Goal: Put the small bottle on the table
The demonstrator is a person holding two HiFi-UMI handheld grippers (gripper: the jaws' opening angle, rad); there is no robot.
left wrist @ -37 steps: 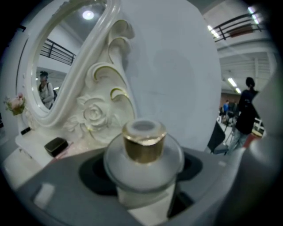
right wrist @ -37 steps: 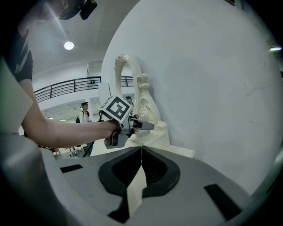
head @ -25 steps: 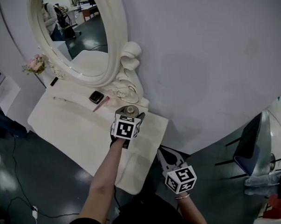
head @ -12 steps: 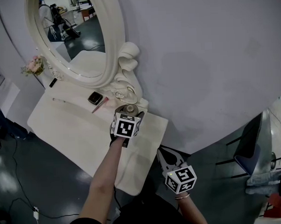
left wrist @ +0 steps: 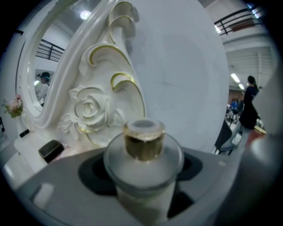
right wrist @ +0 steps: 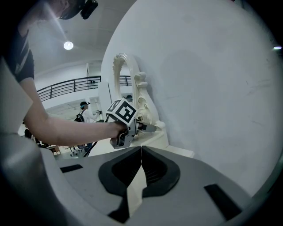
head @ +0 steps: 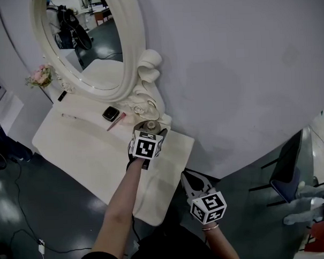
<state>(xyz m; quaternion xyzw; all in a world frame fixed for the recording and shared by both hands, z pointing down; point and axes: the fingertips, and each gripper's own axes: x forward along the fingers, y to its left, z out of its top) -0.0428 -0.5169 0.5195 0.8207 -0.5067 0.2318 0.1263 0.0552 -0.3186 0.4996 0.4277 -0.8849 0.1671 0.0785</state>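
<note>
The left claw (left wrist: 143, 187) is clamped on the bottle (left wrist: 143, 152), frosted with a gold cap, held upright. It sits over the worktop (head: 77, 143) near the back edge, just beside the mirror's (head: 141, 73) carved base; whether it touches the worktop cannot be told. The right claw (right wrist: 140, 170) is pressed together, empty, off the worktop's near corner.

We list: a pale grey wall (head: 229, 69); an oval mirror (head: 91, 49) in a carved cream frame, on a white dressing table (head: 82, 148); dark glossy floor (head: 42, 212); a dark chair (head: 288, 166) at right; a round ceiling lamp (right wrist: 68, 45).
</note>
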